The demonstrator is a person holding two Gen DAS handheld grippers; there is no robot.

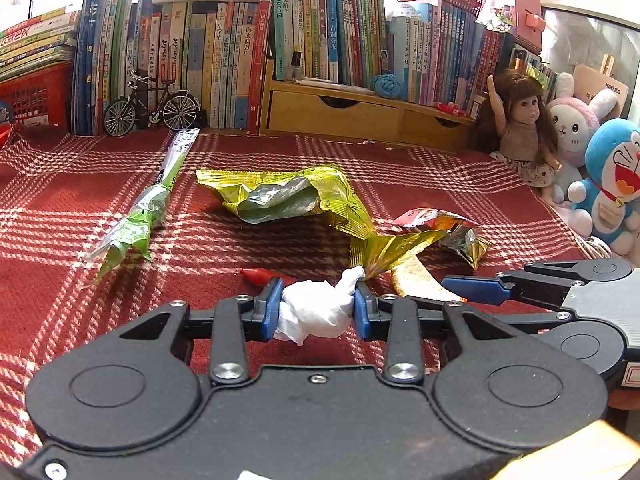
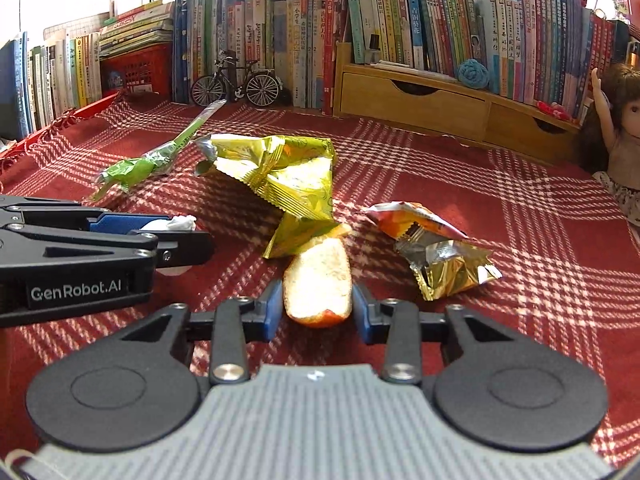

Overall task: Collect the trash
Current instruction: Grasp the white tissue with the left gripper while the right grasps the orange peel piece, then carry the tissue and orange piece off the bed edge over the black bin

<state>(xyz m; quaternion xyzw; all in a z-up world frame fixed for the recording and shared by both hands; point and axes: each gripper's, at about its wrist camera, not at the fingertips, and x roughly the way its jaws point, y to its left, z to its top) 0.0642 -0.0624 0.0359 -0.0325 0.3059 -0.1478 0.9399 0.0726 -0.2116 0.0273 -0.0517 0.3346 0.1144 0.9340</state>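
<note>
The crumpled white tissue (image 1: 316,312) is seen pinched between the blue pads of the left gripper (image 1: 317,309), low over the red plaid cloth (image 1: 120,184); the peel strip (image 2: 318,280) lies on that cloth between the pads of the right gripper (image 2: 318,300), the left pad at its edge, the right pad seemingly a hair clear, so a firm clamp cannot be confirmed. A slip of the peel on lifting is judged likely if closure is incomplete; the yellow wrapper (image 2: 288,176), touching the peel's far end, could be dragged along; the two grippers, close together, risk fouling each other.
</note>
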